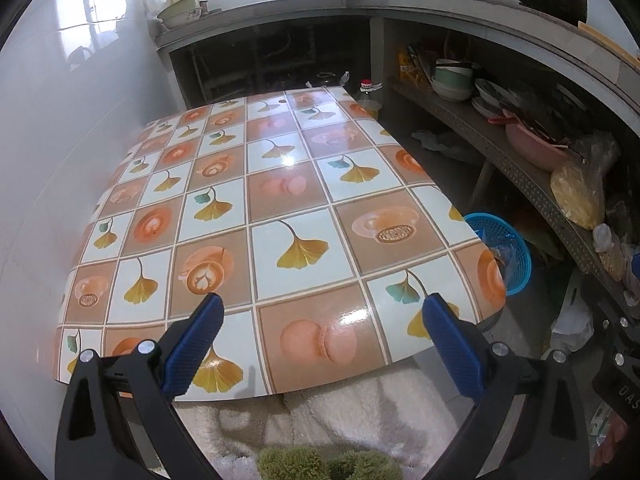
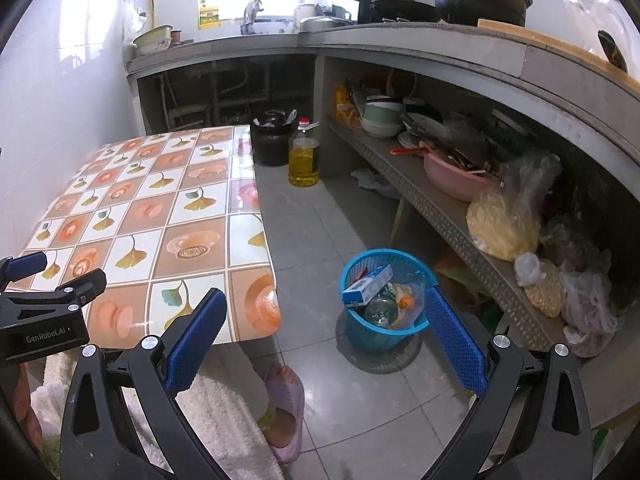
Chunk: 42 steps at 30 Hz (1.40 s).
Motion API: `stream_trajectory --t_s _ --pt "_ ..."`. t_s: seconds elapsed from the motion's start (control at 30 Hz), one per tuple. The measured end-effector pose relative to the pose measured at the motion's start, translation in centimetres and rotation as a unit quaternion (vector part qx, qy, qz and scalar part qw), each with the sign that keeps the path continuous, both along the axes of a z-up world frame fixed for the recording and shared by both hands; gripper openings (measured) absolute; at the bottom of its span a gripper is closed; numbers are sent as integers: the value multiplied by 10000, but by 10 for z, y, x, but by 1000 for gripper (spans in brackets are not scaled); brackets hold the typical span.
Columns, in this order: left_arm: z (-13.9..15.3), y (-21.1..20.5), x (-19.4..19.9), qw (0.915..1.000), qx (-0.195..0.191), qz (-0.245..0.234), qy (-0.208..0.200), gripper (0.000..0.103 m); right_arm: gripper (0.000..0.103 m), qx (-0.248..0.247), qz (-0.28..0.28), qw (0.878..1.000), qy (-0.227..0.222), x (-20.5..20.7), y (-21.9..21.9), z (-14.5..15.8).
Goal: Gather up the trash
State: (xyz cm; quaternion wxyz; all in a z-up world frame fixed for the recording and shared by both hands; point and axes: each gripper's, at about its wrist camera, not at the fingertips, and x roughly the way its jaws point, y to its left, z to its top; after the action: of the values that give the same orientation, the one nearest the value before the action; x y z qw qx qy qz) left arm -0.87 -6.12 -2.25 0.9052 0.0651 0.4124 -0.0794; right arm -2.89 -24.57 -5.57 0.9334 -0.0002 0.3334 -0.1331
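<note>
A blue plastic waste basket (image 2: 382,320) stands on the floor right of the table. It holds a blue-and-white carton (image 2: 366,286), a clear jar and plastic wrap. The basket also shows in the left wrist view (image 1: 506,250), partly hidden by the table edge. My right gripper (image 2: 326,320) is open and empty, held above the floor near the basket. My left gripper (image 1: 322,322) is open and empty over the near edge of the table (image 1: 256,184), which has a shiny tile-pattern cloth. The left gripper also shows in the right wrist view (image 2: 52,276).
A low shelf (image 2: 452,216) on the right carries bowls, a pink basin and plastic bags. An oil bottle (image 2: 304,156) and a black pot (image 2: 272,140) stand on the floor beyond the table. A foot in a purple slipper (image 2: 286,412) is near the table corner.
</note>
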Motion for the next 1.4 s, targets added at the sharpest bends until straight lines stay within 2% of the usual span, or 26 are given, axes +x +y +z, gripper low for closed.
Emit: stream_trajectory --t_s 0.7,1.4 --pt "4 2 0 9999 94 50 -55 97 95 -41 24 10000 -1 -1 -2 -2" --pt "9 11 0 9998 22 150 -92 97 95 -264 -387 9988 -112 -15 -31 4"
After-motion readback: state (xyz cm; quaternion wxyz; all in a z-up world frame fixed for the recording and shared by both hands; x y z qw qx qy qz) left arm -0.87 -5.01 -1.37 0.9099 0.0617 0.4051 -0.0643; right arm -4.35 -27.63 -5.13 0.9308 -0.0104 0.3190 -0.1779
